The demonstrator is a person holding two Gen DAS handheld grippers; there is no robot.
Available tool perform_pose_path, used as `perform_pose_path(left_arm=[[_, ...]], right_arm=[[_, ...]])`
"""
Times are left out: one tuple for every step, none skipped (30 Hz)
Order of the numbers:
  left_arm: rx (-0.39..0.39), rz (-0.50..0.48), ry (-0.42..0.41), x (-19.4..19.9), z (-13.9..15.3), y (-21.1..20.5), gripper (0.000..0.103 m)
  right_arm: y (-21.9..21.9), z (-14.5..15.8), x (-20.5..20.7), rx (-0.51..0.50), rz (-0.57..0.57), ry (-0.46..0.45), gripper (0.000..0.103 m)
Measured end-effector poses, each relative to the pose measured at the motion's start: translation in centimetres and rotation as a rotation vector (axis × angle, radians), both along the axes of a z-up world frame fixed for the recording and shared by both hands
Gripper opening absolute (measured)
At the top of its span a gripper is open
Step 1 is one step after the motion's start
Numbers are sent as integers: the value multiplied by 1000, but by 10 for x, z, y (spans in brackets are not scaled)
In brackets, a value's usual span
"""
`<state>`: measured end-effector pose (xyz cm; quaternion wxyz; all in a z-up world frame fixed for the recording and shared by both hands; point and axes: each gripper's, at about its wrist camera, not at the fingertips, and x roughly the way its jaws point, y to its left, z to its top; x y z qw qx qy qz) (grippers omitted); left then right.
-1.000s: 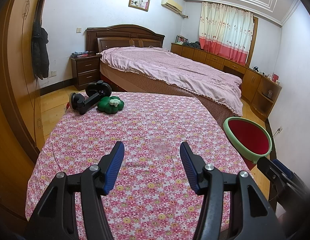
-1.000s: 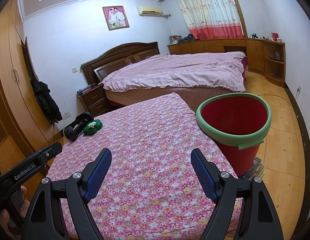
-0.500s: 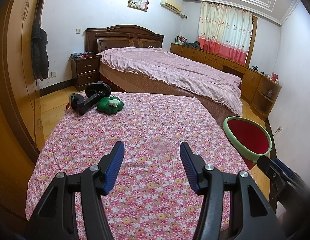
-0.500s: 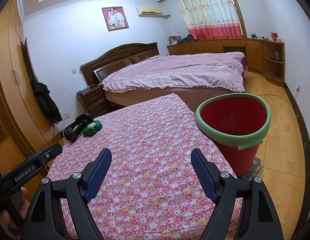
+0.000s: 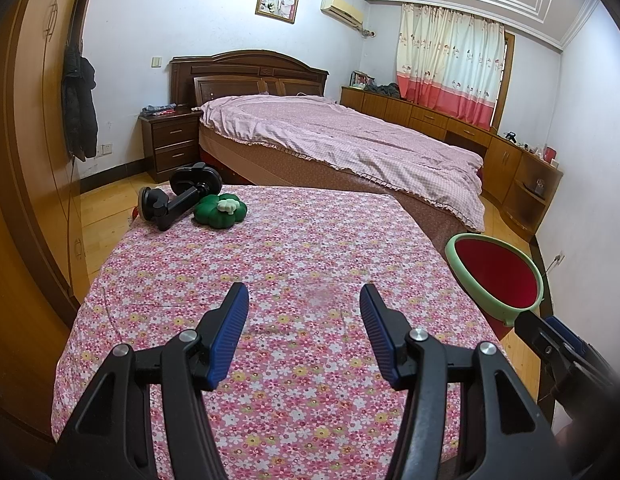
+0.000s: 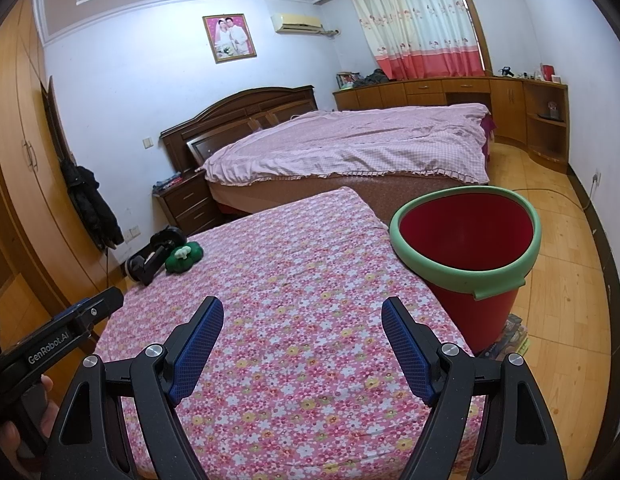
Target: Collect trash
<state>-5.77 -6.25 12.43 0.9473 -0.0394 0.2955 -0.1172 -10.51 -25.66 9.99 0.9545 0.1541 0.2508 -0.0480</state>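
Observation:
A red bin with a green rim (image 6: 466, 240) stands on the floor by the right side of the table; it also shows in the left wrist view (image 5: 496, 276). A green flower-shaped object (image 5: 220, 210) and a black phone holder (image 5: 178, 198) lie at the table's far left corner, also in the right wrist view: the green object (image 6: 184, 258) and the holder (image 6: 152, 258). My left gripper (image 5: 304, 300) is open and empty over the near table. My right gripper (image 6: 302, 312) is open and empty, with the bin ahead to its right.
The table wears a pink floral cloth (image 5: 290, 264). A bed (image 5: 342, 148) lies beyond it, a nightstand (image 5: 170, 148) and wardrobe (image 5: 26, 140) to the left. Books (image 6: 510, 334) lie on the floor under the bin.
Both views have shifted only slightly. The bin and the objects on the table have not moved. Both grippers stay open.

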Motion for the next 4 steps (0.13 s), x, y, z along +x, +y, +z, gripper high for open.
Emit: perform_pose_path(left_arm=[[0, 0, 1, 0, 0, 0, 58], [1, -1, 2, 0, 0, 0, 58], [1, -2, 4, 1, 0, 0, 58], [1, -6, 7, 1, 0, -1, 58]], right_arm=[[0, 0, 0, 0, -1, 0, 82], [0, 0, 0, 0, 0, 0, 82], [0, 0, 0, 0, 0, 0, 82], [0, 0, 0, 1, -1, 1, 82]])
